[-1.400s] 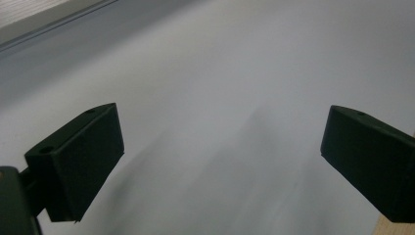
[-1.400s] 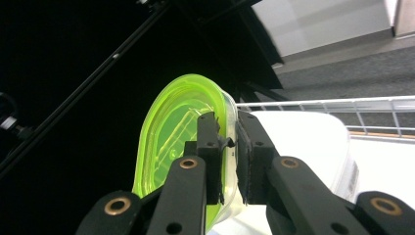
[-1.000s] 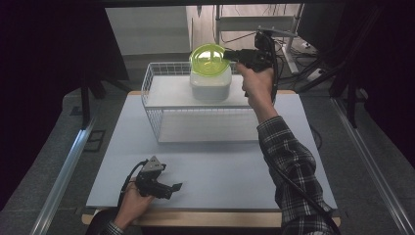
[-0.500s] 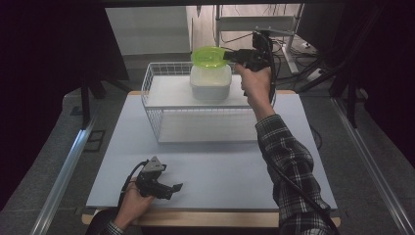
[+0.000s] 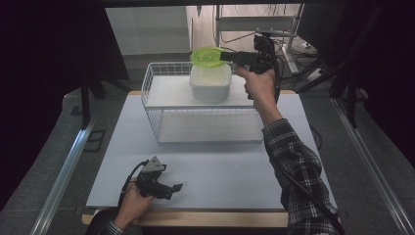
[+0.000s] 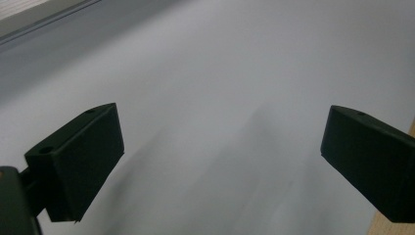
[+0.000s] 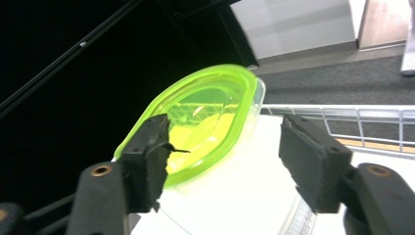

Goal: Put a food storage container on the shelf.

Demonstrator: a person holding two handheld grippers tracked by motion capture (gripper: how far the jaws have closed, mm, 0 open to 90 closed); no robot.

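Observation:
A lime-green lid [image 5: 208, 56] lies on top of a white plastic container [image 5: 210, 82], sitting askew toward its far side. The container stands on the upper shelf of a white wire rack [image 5: 195, 115]. My right gripper [image 5: 223, 55] is held level at the lid's right edge. In the right gripper view its jaws have just been opening and stand apart, the right gripper [image 7: 225, 142] facing the lid [image 7: 195, 122] and the container [image 7: 230, 196]; no pad presses on the lid. My left gripper [image 5: 173, 190] rests low over the table's front left. The left gripper [image 6: 222, 137] is open, with nothing between its jaws.
The pale grey table top [image 5: 220, 166] spreads in front of the rack. Its wooden front edge [image 5: 205, 219] is near my left hand. Dark stands and cables [image 5: 313, 73] crowd the area behind and to the right of the rack.
The green lid has tipped from facing the camera down to lying flat on the container. My right gripper's jaws have parted from it. The left hand has not moved.

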